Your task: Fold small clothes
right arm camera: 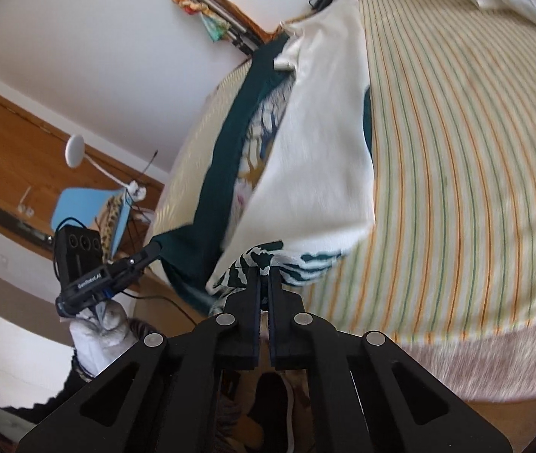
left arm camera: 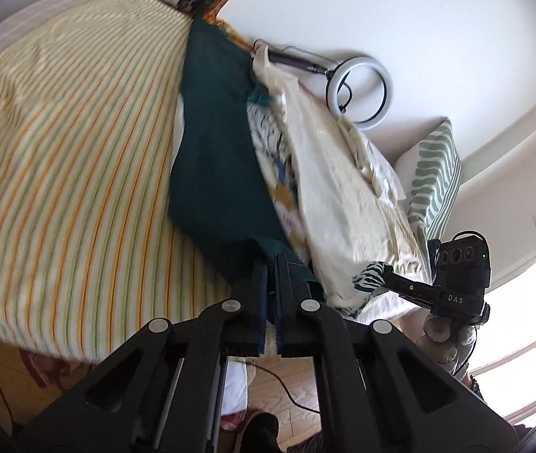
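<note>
1. Garment (right arm camera: 317, 143): a small piece of clothing, dark teal outside, cream and printed inside, held stretched between the two grippers over the bed (right arm camera: 456, 158). The far end trails toward the bed's far edge; whether it touches the cover I cannot tell.
2. Handling, judged: thin, light, limp cloth. It sags between the holds, will not keep a crease unless laid flat, and is not fragile. The zebra-print trim (right arm camera: 264, 260) looks thicker and gives a surer bite than the plain cloth.
3. Where to hold, judged: near corners of the hem, as now, so the edge stays taut and the fold line straight.
4. Left gripper (left arm camera: 271, 264): jaws closed to a narrow slit, pinching the teal corner (left arm camera: 283, 249).
5. Right gripper (right arm camera: 264, 279): jaws nearly together, clamped on the zebra-print trim.
6. Surroundings: striped cover on the bed, patterned pillow (left arm camera: 437, 173) by the wall, ring light (left arm camera: 358, 94) behind.
</note>
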{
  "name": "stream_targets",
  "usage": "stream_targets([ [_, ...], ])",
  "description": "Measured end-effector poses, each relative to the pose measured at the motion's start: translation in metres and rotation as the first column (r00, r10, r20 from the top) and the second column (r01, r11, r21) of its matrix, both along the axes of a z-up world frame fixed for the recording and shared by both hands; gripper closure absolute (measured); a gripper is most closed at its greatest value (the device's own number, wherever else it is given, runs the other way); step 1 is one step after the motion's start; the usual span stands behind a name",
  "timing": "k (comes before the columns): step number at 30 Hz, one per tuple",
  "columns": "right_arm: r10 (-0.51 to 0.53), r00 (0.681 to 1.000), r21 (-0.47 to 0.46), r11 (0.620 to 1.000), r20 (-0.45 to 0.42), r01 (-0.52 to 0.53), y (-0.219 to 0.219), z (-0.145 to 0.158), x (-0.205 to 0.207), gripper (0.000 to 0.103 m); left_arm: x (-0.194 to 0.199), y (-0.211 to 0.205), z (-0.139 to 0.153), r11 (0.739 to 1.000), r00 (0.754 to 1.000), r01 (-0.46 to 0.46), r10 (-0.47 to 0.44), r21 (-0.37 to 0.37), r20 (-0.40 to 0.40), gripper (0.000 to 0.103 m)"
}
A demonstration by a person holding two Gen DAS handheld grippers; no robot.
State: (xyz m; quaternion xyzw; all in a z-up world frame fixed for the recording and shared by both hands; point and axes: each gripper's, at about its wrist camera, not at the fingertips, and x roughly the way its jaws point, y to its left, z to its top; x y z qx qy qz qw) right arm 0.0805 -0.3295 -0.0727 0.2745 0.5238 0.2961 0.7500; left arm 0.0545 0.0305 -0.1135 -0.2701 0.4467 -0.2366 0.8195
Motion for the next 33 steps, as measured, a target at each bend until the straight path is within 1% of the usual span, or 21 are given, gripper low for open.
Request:
stream_targets([
  [8, -0.059, 0.997, -0.016, 0.998, 0.053, 0.06, 0.0, 0.017, 0.046, 0.101, 0.041, -0.001, 0.019, 1.0, 0.998, -0.029, 0.029, 0.002, 0.061, 0.103],
  [12, -0.089, 0.994, -0.018, 0.996, 0.069, 0.09, 0.001, 0.023, 0.074, 0.101, 0.066, -0.003, 0.021, 0.999, 0.996, -0.051, 0.05, 0.004, 0.075, 0.103],
  [16, -0.114, 0.99, -0.032, 0.993, 0.087, 0.117, 0.0, 0.024, 0.1, 0.101, 0.093, -0.006, 0.021, 0.997, 0.993, -0.075, 0.072, 0.02, 0.092, 0.103],
  [21, -0.144, 0.986, -0.04, 0.988, 0.09, 0.148, -0.001, 0.013, 0.136, 0.101, 0.131, -0.011, 0.019, 0.99, 0.988, -0.109, 0.098, 0.091, 0.121, 0.103],
  [26, -0.163, 0.984, -0.082, 0.982, 0.077, 0.169, 0.0, -0.007, 0.167, 0.101, 0.163, -0.011, 0.0, 0.982, 0.987, -0.141, 0.13, 0.126, 0.09, 0.103],
  [30, -0.184, 0.982, -0.087, 0.978, 0.044, 0.188, -0.004, -0.03, 0.181, 0.101, 0.173, -0.014, -0.013, 0.977, 0.989, -0.142, 0.132, 0.158, 0.073, 0.103],
  [33, -0.186, 0.982, -0.078, 0.979, 0.031, 0.188, -0.007, -0.037, 0.189, 0.101, 0.173, -0.014, -0.018, 0.974, 0.988, -0.15, 0.141, 0.169, 0.067, 0.103],
])
